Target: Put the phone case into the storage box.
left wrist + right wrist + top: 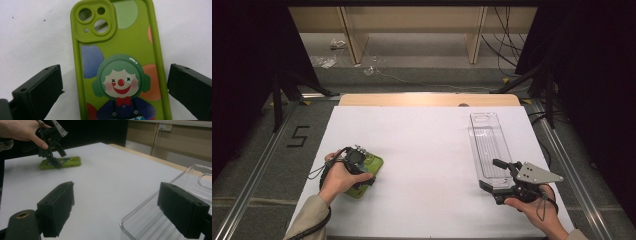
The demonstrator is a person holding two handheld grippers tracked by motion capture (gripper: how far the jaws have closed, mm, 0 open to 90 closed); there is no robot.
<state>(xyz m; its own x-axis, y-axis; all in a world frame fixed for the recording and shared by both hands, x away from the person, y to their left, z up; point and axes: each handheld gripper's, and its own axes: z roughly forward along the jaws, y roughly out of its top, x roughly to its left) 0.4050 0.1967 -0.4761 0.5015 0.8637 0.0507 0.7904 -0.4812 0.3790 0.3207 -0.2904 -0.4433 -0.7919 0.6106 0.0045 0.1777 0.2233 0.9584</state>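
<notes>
From the high view, the white surface (427, 150) carries two things well apart: a green phone case (371, 170) at the near left and a clear plastic tray (488, 145) at the right, running away from the person. The left claw (362, 172) sits over the case, under the person's left hand (339, 177), so that most of the case is hidden. The right claw (499, 175) is at the near end of the tray, with its grey three-cornered plate (537, 173) on top. On the floor to the left of the surface, a dark mark reads like the figure 5 (298, 136).

The left gripper view shows what the high view hides: the case (120, 62) lies flat, back up, with its camera cut-outs at the far end and a printed clown with green hair, a red nose and a red bow tie among coloured dots. No writing can be read on it. The left claw (115, 87) stands apart, one jaw on each side of the case, both clear of its edges.

The right gripper view looks low across the surface. The right claw (125, 212) stands apart, and one jaw is over the corner of the tray (155, 220); whether it touches the tray I cannot tell. Far off, the case (62, 162) lies flat with the left claw (53, 157) pointing down at it.
</notes>
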